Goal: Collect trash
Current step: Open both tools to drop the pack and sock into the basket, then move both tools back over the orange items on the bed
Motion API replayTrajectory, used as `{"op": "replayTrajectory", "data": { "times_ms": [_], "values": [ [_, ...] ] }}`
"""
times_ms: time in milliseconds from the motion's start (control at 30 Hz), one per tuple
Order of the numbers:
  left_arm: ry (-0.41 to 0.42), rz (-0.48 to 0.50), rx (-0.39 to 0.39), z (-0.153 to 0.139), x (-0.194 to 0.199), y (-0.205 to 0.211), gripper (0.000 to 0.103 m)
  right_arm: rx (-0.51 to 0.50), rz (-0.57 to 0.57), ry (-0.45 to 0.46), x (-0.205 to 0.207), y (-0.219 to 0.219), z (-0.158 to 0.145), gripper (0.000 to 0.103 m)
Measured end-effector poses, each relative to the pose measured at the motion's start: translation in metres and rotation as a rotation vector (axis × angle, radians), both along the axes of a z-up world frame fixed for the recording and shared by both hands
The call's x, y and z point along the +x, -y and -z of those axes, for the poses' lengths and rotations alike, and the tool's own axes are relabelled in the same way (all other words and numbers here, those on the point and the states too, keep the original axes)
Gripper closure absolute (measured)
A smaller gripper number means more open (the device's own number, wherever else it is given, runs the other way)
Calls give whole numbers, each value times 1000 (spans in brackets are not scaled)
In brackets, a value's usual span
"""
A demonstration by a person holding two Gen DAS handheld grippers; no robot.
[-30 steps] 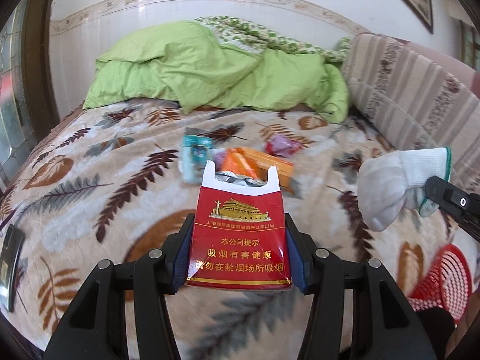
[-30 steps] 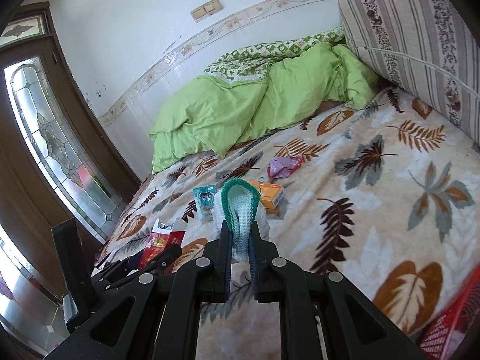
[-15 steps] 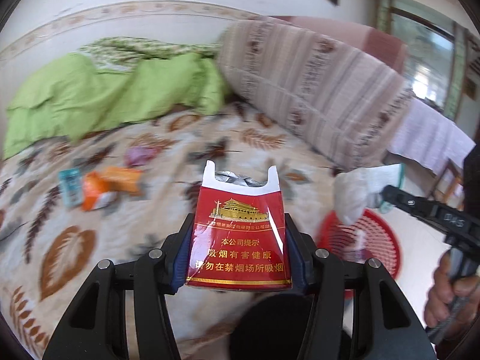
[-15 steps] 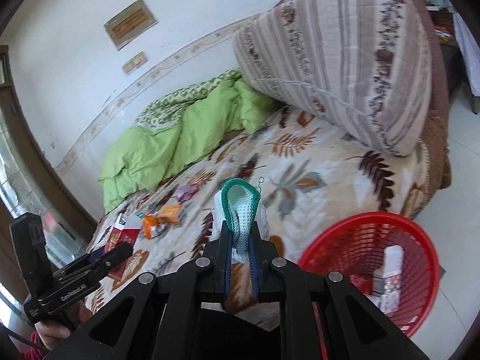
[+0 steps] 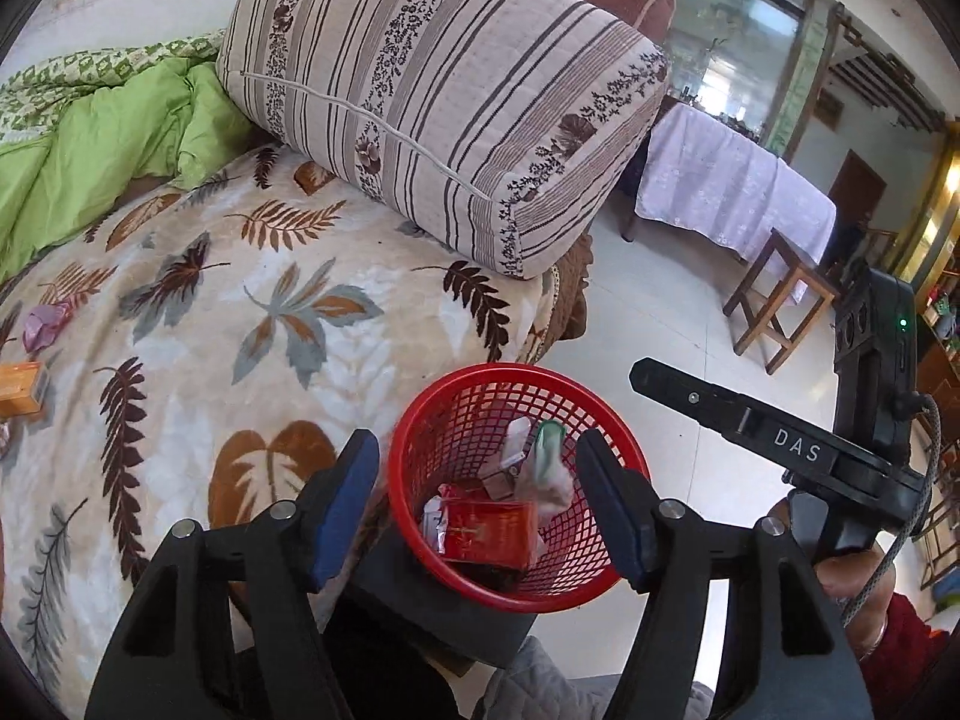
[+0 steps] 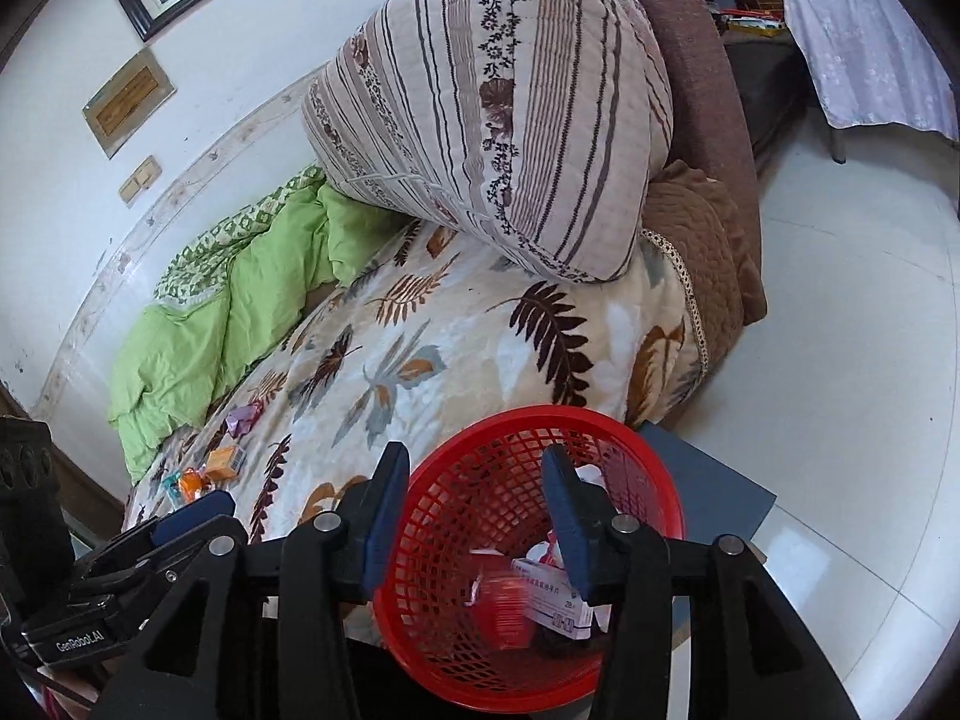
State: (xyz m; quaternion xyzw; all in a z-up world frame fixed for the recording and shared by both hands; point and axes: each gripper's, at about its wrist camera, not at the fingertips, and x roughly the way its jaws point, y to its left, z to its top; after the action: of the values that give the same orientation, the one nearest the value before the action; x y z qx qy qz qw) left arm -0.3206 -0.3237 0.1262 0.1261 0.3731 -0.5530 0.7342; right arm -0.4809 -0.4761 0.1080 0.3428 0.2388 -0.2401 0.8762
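A red mesh basket [image 5: 420, 420] stands on the floor beside the bed; it also shows in the right wrist view [image 6: 654, 480]. Inside lie the red cigarette pack [image 5: 489, 531], the white and green sock [image 5: 549, 462] and a white box [image 6: 555, 600]. My left gripper [image 5: 480, 501] is open and empty above the basket. My right gripper [image 6: 474, 519] is open and empty above it too, and its body [image 5: 774, 438] shows at the right of the left wrist view. More trash lies on the bed: an orange box [image 6: 223, 461] and a purple wrapper [image 6: 243, 417].
A leaf-print blanket [image 5: 270, 324] covers the bed, with a striped cushion [image 5: 444, 96] and a green quilt [image 6: 204, 324] at the back. A wooden stool [image 5: 780, 294] and a cloth-covered table [image 5: 726, 186] stand on the white tiled floor.
Both grippers swung from the bed to above the red basket and opened. The cigarette pack and the sock left the jaws and now lie in the basket.
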Motion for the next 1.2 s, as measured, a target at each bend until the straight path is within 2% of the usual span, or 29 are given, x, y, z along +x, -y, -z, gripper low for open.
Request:
{"op": "replayTrajectory", "data": {
  "times_ms": [167,367,467,600,700,867,1000,1200],
  "values": [
    [26,-76,4,0,24,-29,33,-5,-69,-9,23,-11,0,52],
    [76,-209,16,-2,63,-76,31,-17,-212,-11,77,-45,-4,48],
    [62,-283,13,0,89,-101,30,-13,-288,-8,107,-64,-6,47],
    [52,-417,17,9,132,-140,28,-38,-383,-22,148,-94,-8,45],
    [9,-539,6,16,170,-172,28,-55,-448,-25,175,-114,-10,45],
    [12,-745,29,26,227,-214,23,-78,-522,-35,209,-138,-10,41],
    [-5,-844,64,40,271,-226,22,-78,-553,-52,233,-144,-5,41],
    [-62,-927,97,70,326,-220,20,-63,-582,-88,266,-147,5,41]
  ]
}}
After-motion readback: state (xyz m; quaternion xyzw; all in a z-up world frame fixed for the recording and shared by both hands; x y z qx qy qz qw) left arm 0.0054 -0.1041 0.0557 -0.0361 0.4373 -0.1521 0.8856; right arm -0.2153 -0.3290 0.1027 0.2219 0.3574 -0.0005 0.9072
